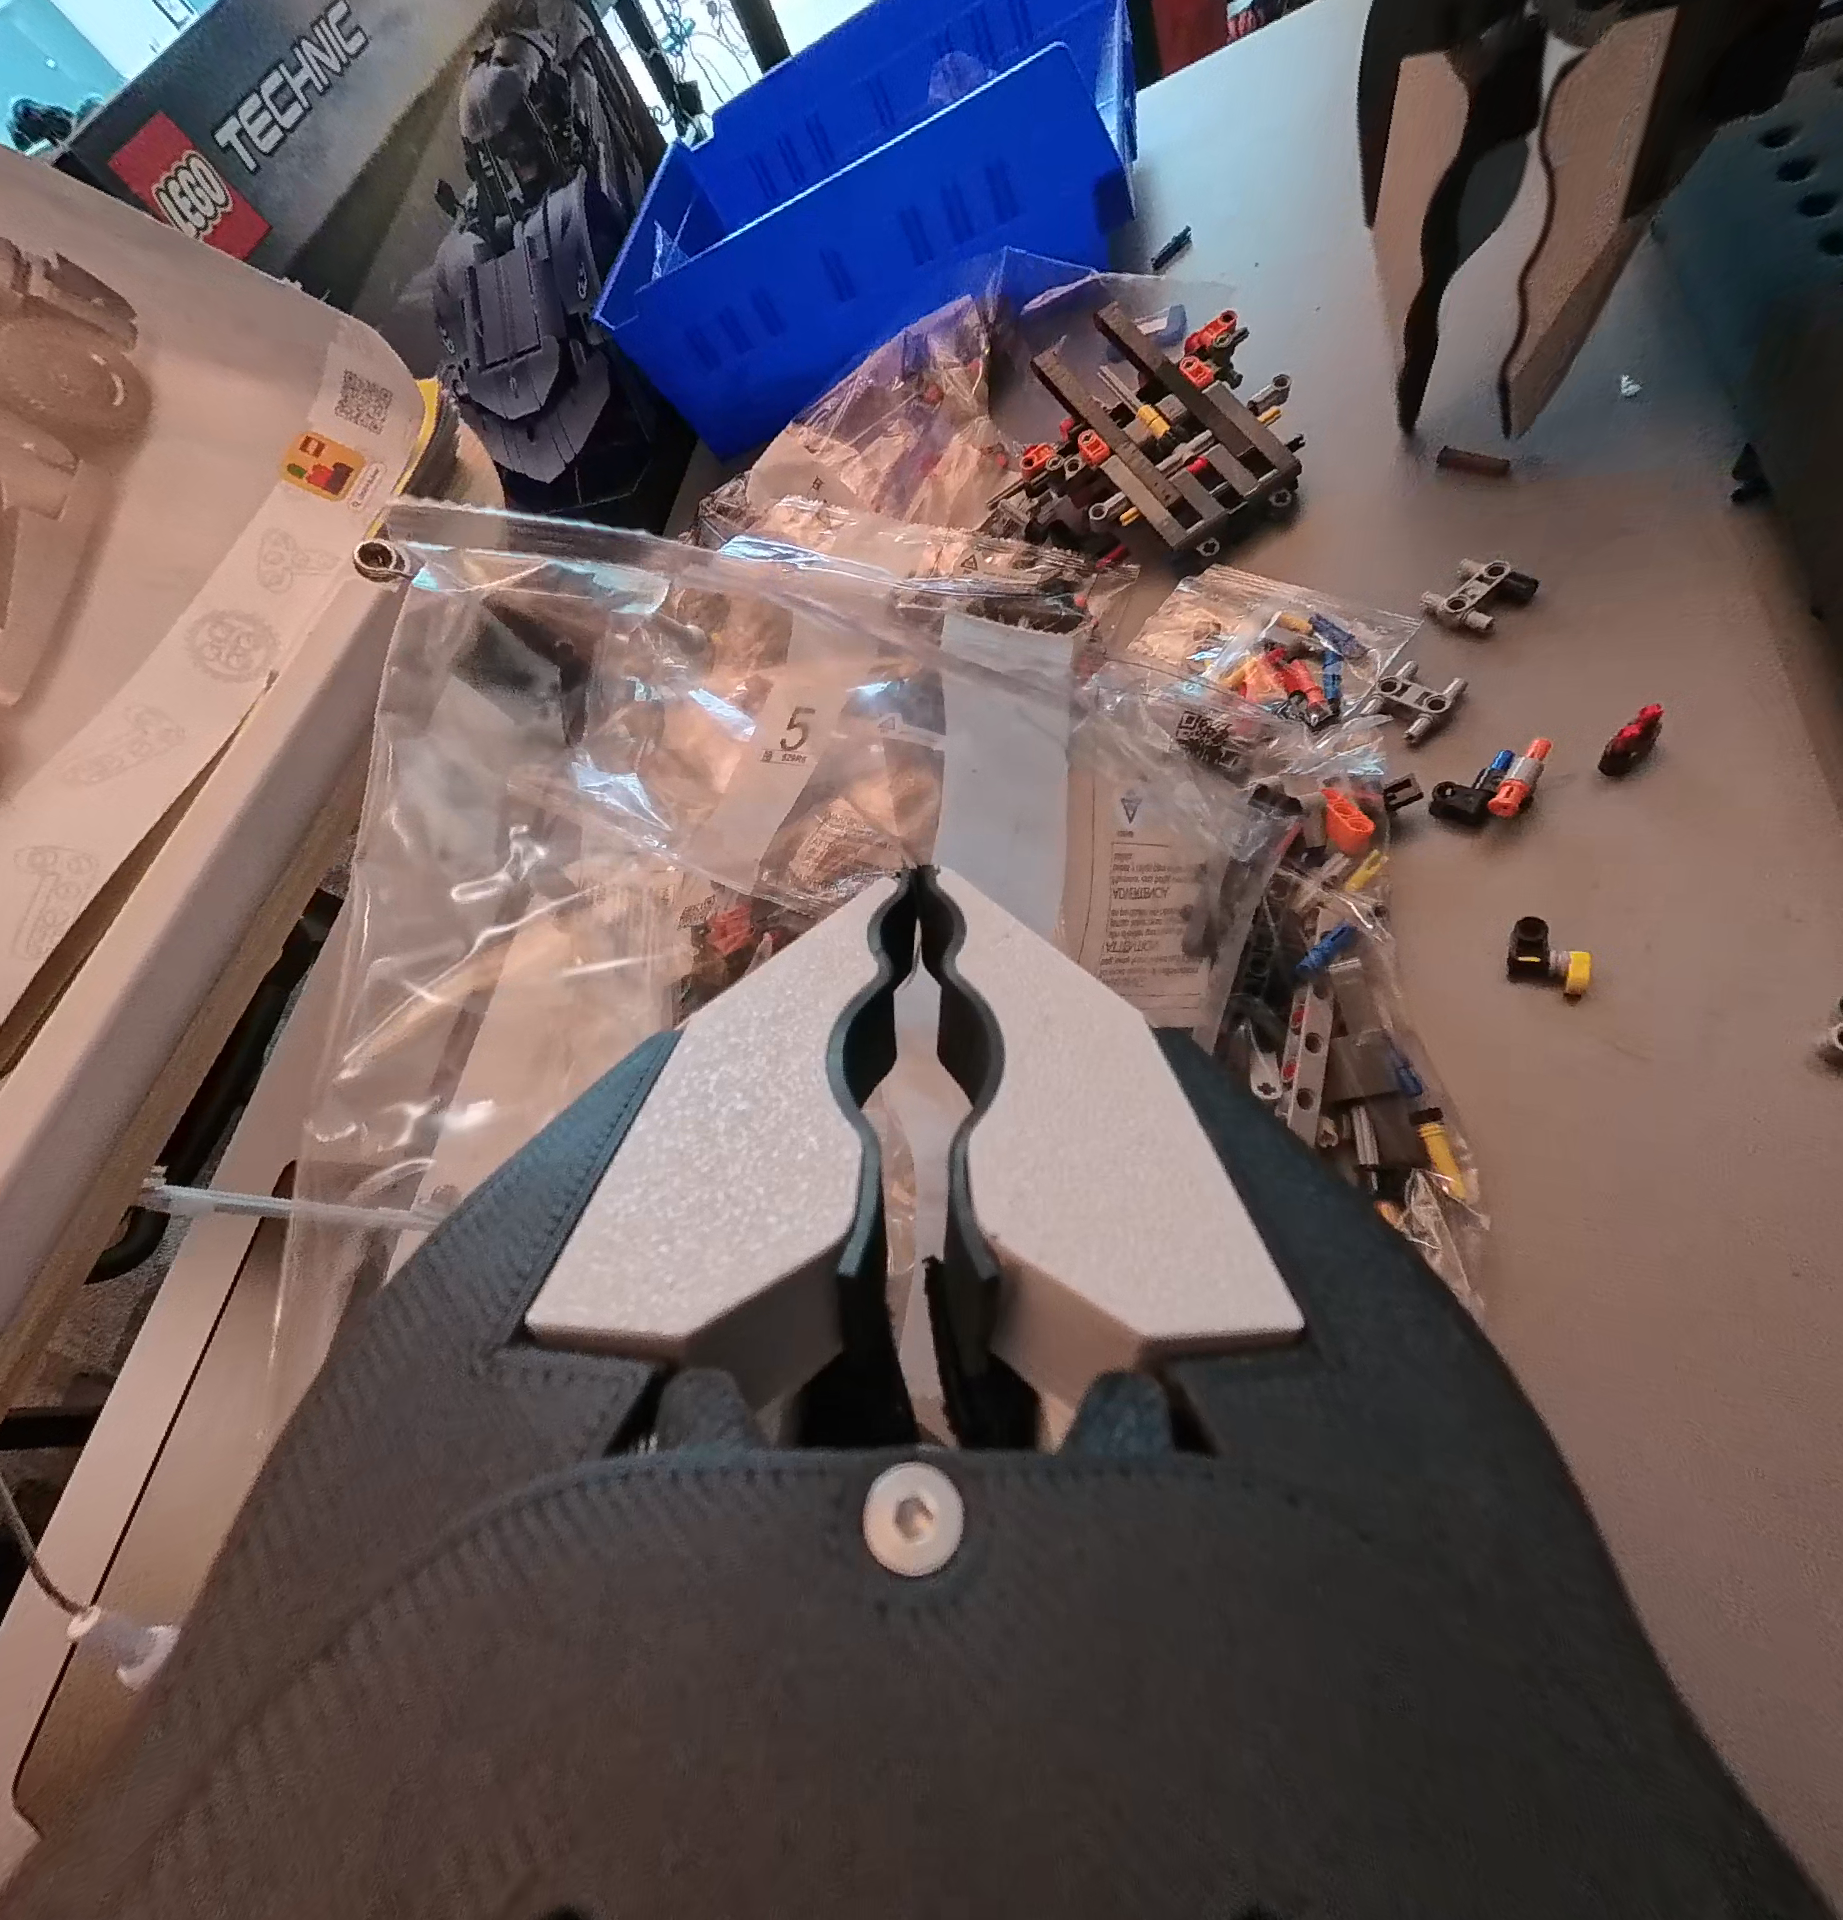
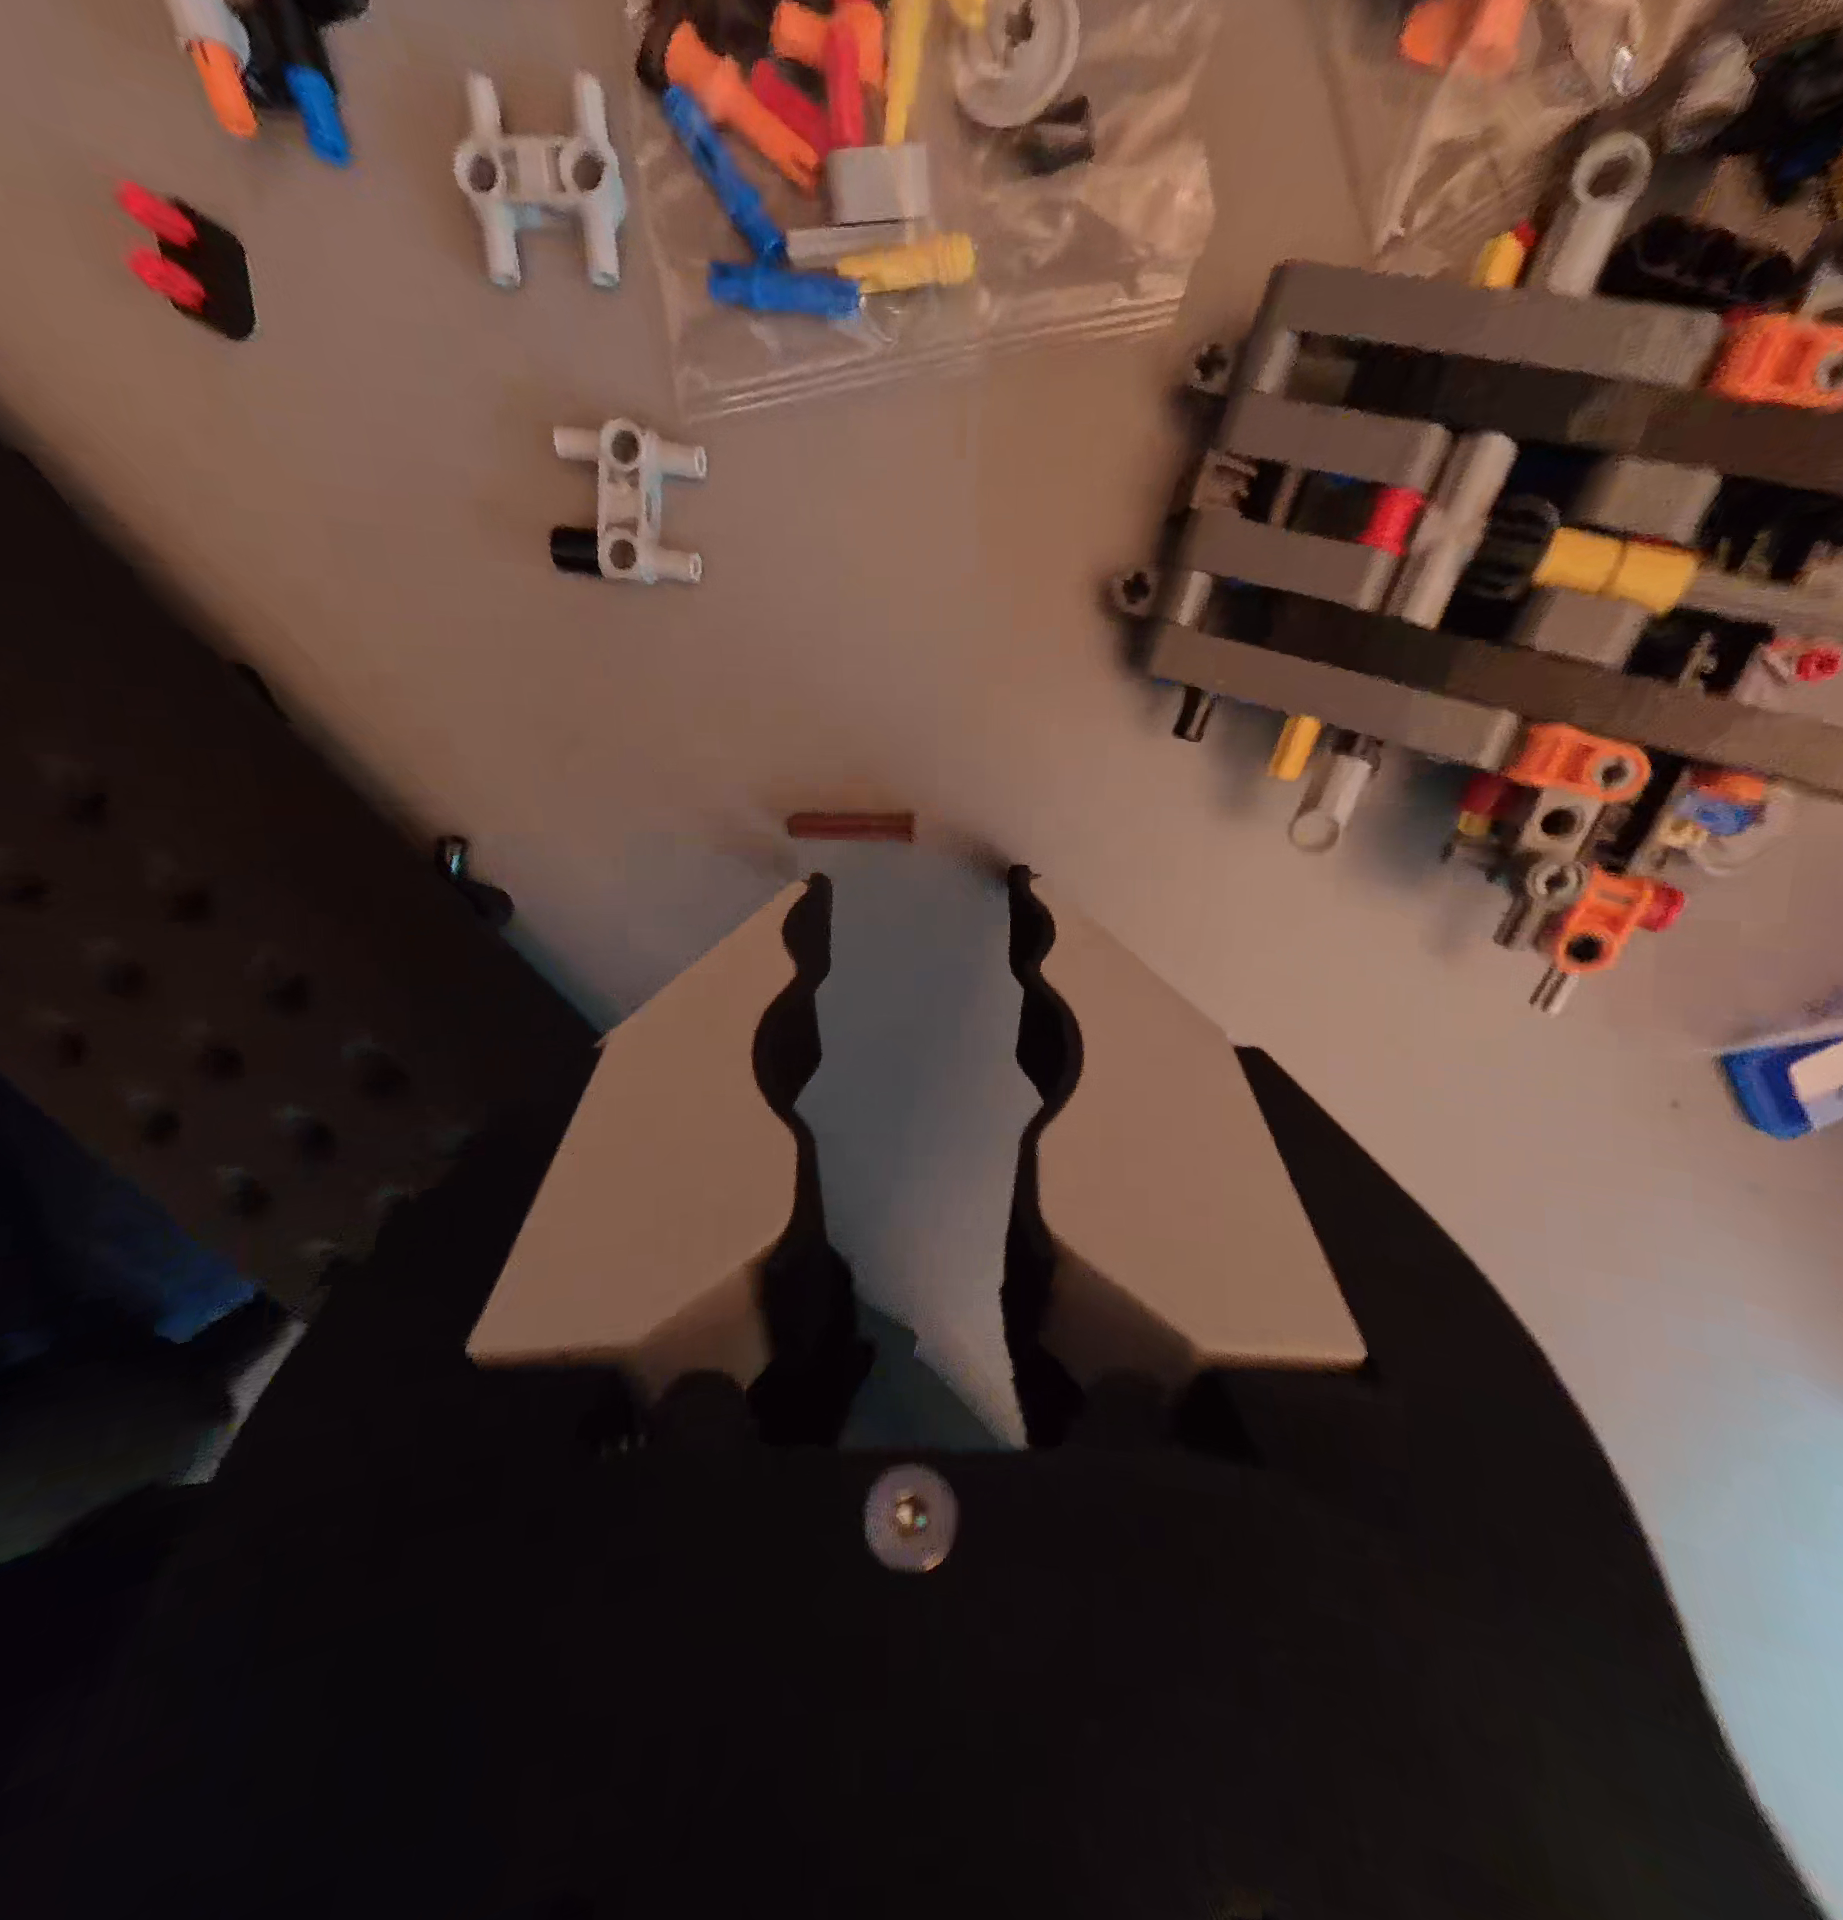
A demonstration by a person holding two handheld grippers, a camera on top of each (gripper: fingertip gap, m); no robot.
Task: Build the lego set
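Brown pin (image 2: pixel 850 826) just beyond right gripper (image 2: pixel 917 881).

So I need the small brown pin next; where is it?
The brown pin lies on the table just beyond the open right gripper, left of the grey frame assembly.

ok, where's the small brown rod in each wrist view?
Left wrist view: brown rod upper right, on the table below the right tongs.
Right wrist view: brown rod centre, just beyond the open tongs.
Shared landmark: grey frame assembly.
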